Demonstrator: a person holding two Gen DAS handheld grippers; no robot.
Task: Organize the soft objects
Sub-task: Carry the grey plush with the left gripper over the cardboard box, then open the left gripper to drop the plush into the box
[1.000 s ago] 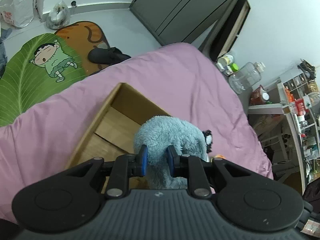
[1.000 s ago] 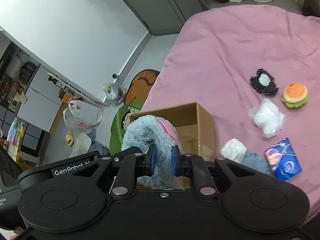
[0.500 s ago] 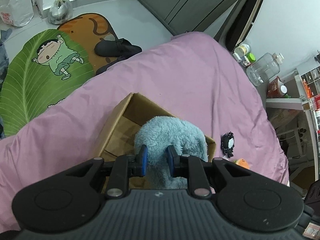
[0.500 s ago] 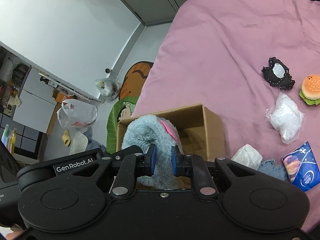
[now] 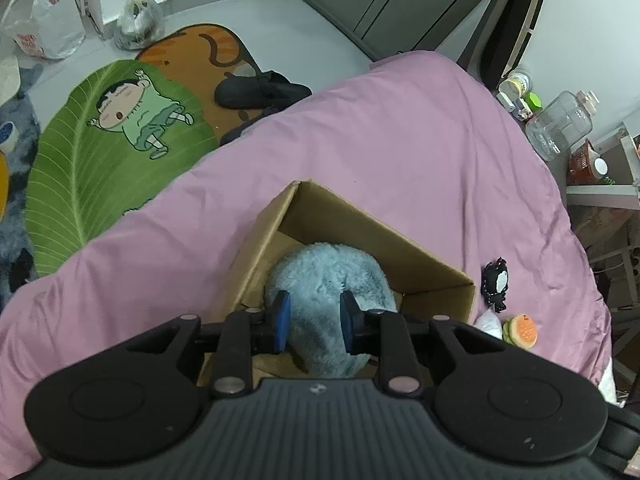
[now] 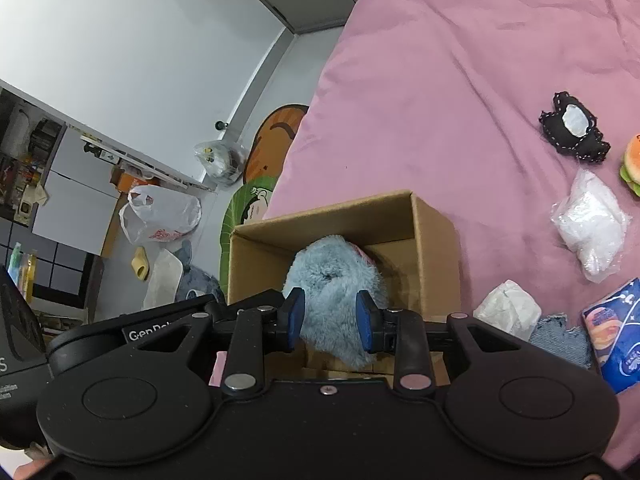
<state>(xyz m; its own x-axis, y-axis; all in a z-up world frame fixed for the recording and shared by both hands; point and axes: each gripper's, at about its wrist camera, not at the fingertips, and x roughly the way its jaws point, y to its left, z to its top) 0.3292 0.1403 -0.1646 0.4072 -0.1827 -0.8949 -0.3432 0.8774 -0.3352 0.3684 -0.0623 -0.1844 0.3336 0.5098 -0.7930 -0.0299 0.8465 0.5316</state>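
Note:
A fluffy grey-blue plush toy (image 5: 326, 280) sits inside an open cardboard box (image 5: 384, 236) on the pink bed. My left gripper (image 5: 314, 318) has its jaws parted on either side of the plush, no longer squeezing it. In the right wrist view the same plush (image 6: 332, 280), with a bit of pink ear showing, lies in the box (image 6: 434, 236). My right gripper (image 6: 330, 318) also stands open around it. Both grippers hover just over the box's near edge.
On the pink bedcover (image 6: 440, 80) lie a black plush (image 6: 574, 128), a burger toy (image 6: 632, 172), a clear bag of white stuffing (image 6: 592, 224), a white wad (image 6: 506, 308), denim cloth (image 6: 560, 340) and a blue packet (image 6: 616, 328). Rugs (image 5: 100, 148) and slippers (image 5: 260, 90) lie on the floor.
Both grippers have opened from a tight pinch and let go of the plush, which has dropped lower into the box. Both cameras have pulled back slightly.

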